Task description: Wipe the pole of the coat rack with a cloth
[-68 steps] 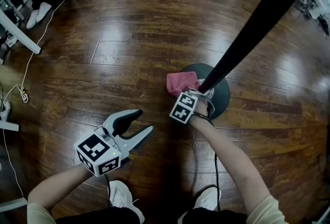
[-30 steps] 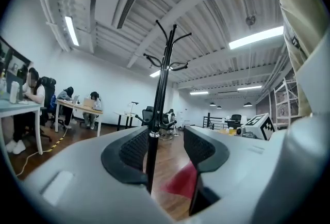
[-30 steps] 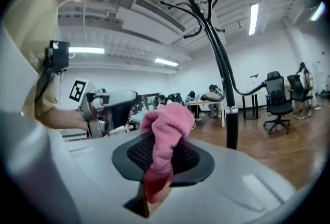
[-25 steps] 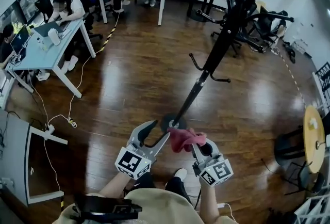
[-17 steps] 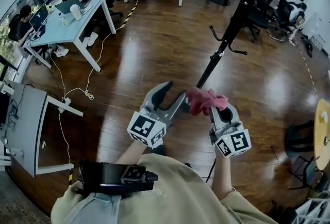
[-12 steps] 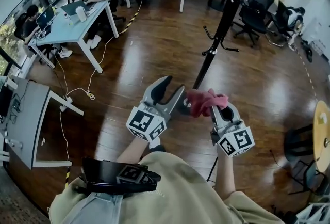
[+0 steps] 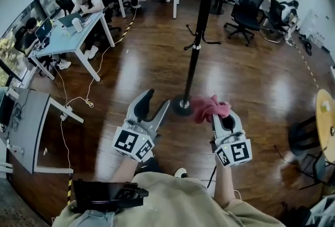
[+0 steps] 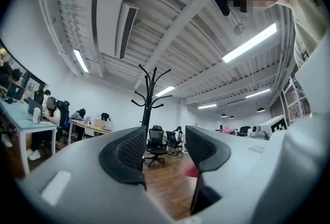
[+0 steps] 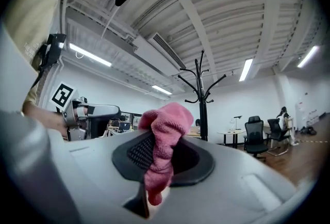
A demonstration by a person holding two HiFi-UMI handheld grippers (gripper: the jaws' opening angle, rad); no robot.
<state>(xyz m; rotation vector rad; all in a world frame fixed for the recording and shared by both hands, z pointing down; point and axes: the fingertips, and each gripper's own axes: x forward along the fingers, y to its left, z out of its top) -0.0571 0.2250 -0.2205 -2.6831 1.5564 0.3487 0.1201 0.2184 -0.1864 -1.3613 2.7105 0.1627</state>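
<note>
The right gripper (image 9: 163, 158) has its jaws closed on a pink cloth (image 9: 166, 127); the cloth is pinched in a bunched fold between the black pads, with a tuft standing above them and a short tail hanging below. In the head view the cloth shows just to the right of the round base (image 7: 182, 106) of the coat rack (image 7: 196, 37); it is apart from the pole (image 7: 191, 66) and no part of it touches the pole. The left gripper (image 7: 156, 99) is held beside the right one, on the left of the base; its jaws stand apart with nothing between them, and only the wooden floor (image 7: 246, 74) and far-off office chairs (image 8: 155, 141) show through the gap. The coat rack stands upright on the floor in front of the person; it is black, with curved hooks (image 8: 149, 79) at its top and lower on the pole; both grippers point toward it. Behind, people sit at worktops (image 7: 68, 32) along the left and far side of the room; a cable (image 7: 78, 98) trails across the floor there.
</note>
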